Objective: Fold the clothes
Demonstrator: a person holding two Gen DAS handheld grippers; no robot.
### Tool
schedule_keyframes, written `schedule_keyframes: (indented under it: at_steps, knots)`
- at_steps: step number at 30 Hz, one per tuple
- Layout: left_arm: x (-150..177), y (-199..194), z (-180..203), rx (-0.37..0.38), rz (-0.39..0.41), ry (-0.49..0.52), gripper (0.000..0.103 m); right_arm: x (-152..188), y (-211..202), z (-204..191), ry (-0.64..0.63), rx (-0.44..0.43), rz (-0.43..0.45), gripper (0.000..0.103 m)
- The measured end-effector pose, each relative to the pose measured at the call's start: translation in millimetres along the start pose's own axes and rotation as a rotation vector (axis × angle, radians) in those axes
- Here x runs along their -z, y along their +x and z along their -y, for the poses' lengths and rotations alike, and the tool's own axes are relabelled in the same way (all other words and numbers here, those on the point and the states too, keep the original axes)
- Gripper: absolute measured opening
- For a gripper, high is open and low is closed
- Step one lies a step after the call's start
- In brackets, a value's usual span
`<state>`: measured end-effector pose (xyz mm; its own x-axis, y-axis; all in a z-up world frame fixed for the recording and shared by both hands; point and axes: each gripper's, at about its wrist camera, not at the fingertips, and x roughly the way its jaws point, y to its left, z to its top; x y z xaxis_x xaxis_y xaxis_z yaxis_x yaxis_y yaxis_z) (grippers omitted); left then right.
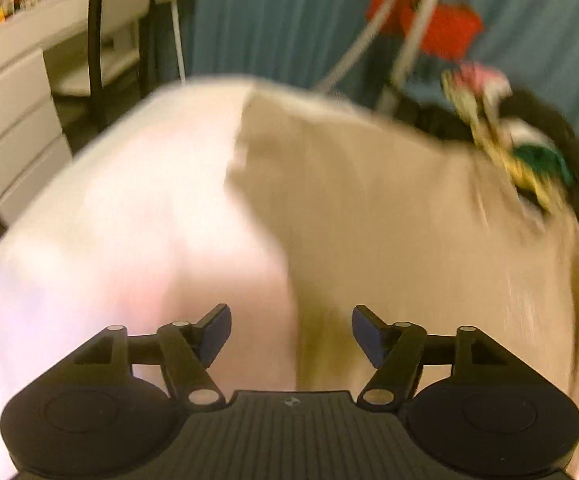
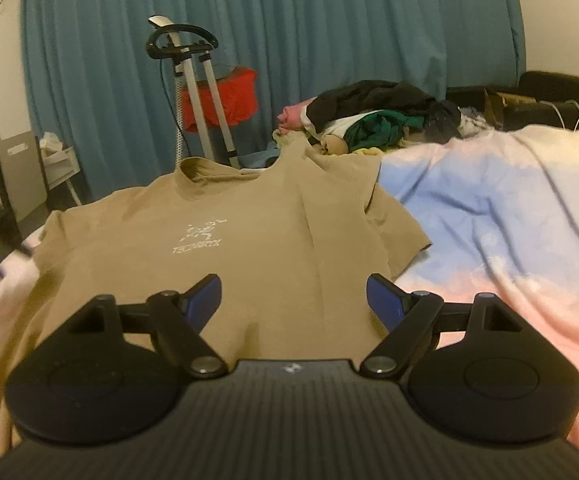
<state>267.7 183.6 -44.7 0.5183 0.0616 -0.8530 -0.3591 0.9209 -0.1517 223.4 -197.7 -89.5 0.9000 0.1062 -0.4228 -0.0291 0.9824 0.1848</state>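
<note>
A tan T-shirt point(image 2: 257, 248) with a pale chest logo lies spread face up on the bed, collar toward the curtain. My right gripper point(image 2: 293, 300) hovers over its lower hem, open, with nothing between the blue pads. In the blurred left wrist view the same tan T-shirt point(image 1: 369, 208) lies on the pale bedcover point(image 1: 129, 220). My left gripper point(image 1: 291, 334) is open above the shirt's left edge, its pads apart and holding nothing.
A pile of mixed clothes point(image 2: 373, 120) sits at the far side of the bed. The pastel bedcover point(image 2: 489, 208) stretches right. A garment steamer stand point(image 2: 201, 92) with a red cloth stands by the blue curtain point(image 2: 329, 24). White drawers point(image 1: 13, 132) and a chair point(image 1: 117, 32) are left.
</note>
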Motion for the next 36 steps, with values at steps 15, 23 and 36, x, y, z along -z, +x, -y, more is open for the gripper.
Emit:
schedule_keyframes:
  at_steps: [15,23,36]
  knots:
    - [199,-65,38,0.120,-0.314,0.256,0.046,-13,-110,25,0.036,0.085,0.052,0.081]
    - [183,-100,9,0.148,-0.327,0.266,0.004,-4,-114,37,0.077,0.074,0.003,0.081]
    - [152,-108,-73,-0.091,-0.411,0.338,0.006,-4,-105,48,0.140,0.061,-0.034,0.081]
